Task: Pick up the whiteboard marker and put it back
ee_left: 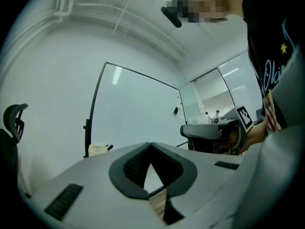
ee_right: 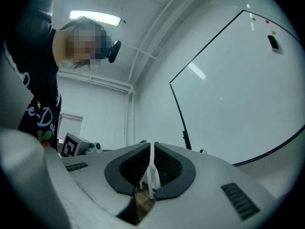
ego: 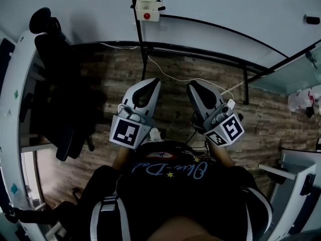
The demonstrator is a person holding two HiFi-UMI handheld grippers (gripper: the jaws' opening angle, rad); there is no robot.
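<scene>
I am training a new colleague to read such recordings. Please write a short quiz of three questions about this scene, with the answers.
1. True or false: the left claw grips something.
2. What stands at the left edge of the head view? A) a black office chair B) a green sofa C) a bicycle
3. Fill in: the white box at the corner of the whiteboard carries a round ____ button.

Key
1. False: its jaws meet at the tips with nothing between them.
2. A
3. red
</scene>
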